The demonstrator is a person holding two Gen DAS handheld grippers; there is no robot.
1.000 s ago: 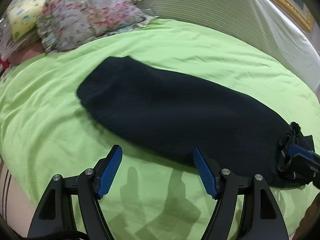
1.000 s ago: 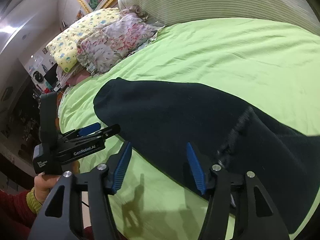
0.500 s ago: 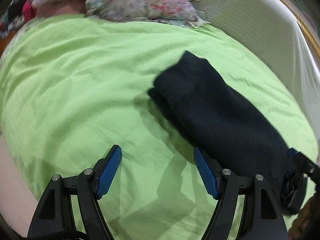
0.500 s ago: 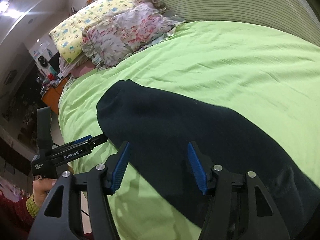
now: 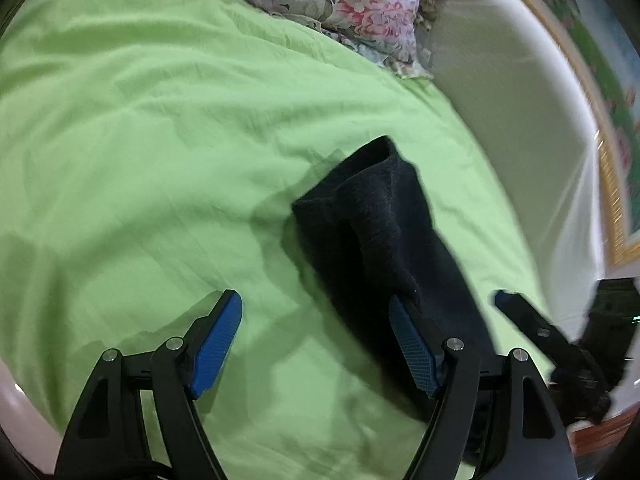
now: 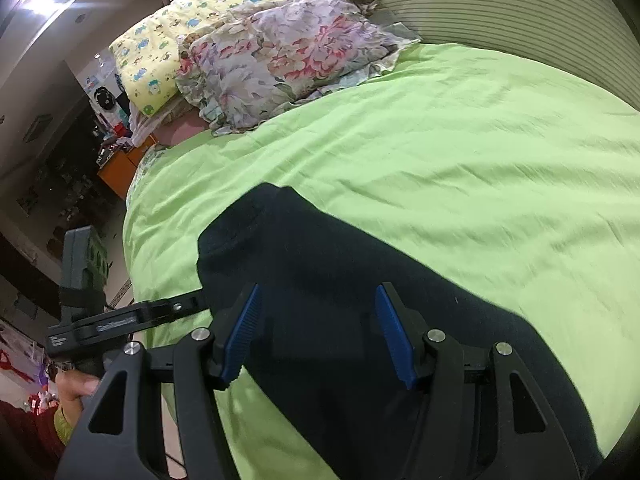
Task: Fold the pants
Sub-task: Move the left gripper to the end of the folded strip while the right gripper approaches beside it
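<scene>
The dark navy pants [image 5: 384,232] lie folded into a long narrow strip on the green bedsheet [image 5: 160,140]. My left gripper [image 5: 316,340] is open and empty, just above the sheet beside the near part of the strip; its right finger overlaps the cloth edge. In the right wrist view the pants [image 6: 340,256] spread under my right gripper [image 6: 318,336], which is open and empty over the cloth. The right gripper also shows at the right edge of the left wrist view [image 5: 560,344], and the left gripper at the left of the right wrist view [image 6: 132,316].
Floral pillow [image 6: 280,52] and yellow patterned pillow [image 6: 192,28] lie at the head of the bed. A striped white headboard cushion [image 6: 500,12] runs along the far side. The bed edge is near on the left, with furniture [image 6: 120,172] beyond.
The left gripper has swung toward the pants' end, so the strip now runs away from it. The right gripper has let go of the pants' edge and moved over the cloth.
</scene>
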